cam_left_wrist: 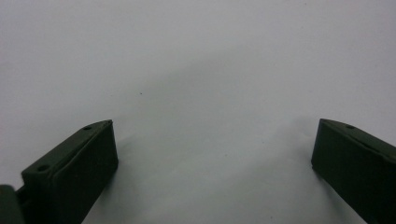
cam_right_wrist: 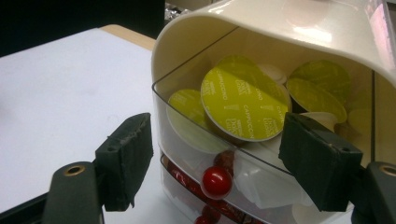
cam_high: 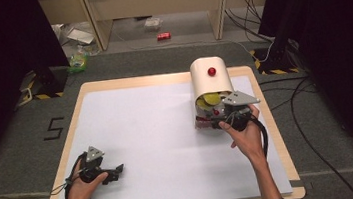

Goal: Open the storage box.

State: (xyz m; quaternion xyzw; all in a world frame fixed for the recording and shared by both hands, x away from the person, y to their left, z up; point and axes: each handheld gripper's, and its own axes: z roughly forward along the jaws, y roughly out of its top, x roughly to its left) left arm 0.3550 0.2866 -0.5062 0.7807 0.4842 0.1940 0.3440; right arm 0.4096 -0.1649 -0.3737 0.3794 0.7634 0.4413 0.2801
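The capsule dispenser (cam_high: 210, 83), a cream-coloured housing with a red knob (cam_high: 211, 71) on its top, stands on the far right part of the white table top (cam_high: 148, 133). In the right gripper view its upper clear drawer (cam_right_wrist: 196, 135) is pulled out towards the camera and holds yellow-green coffee capsules (cam_right_wrist: 243, 100); the print on the foil lids is small and only partly legible. Further capsules behind sit in the shade of the housing and cannot be counted. A second red knob (cam_right_wrist: 216, 182) sits on the front of the drawer. Below it a lower drawer with dark red capsules (cam_right_wrist: 187, 179) is cut off by the picture's bottom edge.

The right gripper (cam_high: 219, 116) is at the dispenser's front; in the high view its grey plate and body cover the drawer fronts, so contact cannot be read there. In the right gripper view its jaws stand partly apart, one either side of the drawer front. The right-hand pad overlaps the drawer's corner, but whether it touches is not discernible. The left-hand pad stands clear, and the red knob lies between the jaws, ungripped.

The left gripper (cam_high: 117, 170) rests low at the near left of the table top, well apart from the dispenser. Its jaws are spread wide with bare white surface between them.
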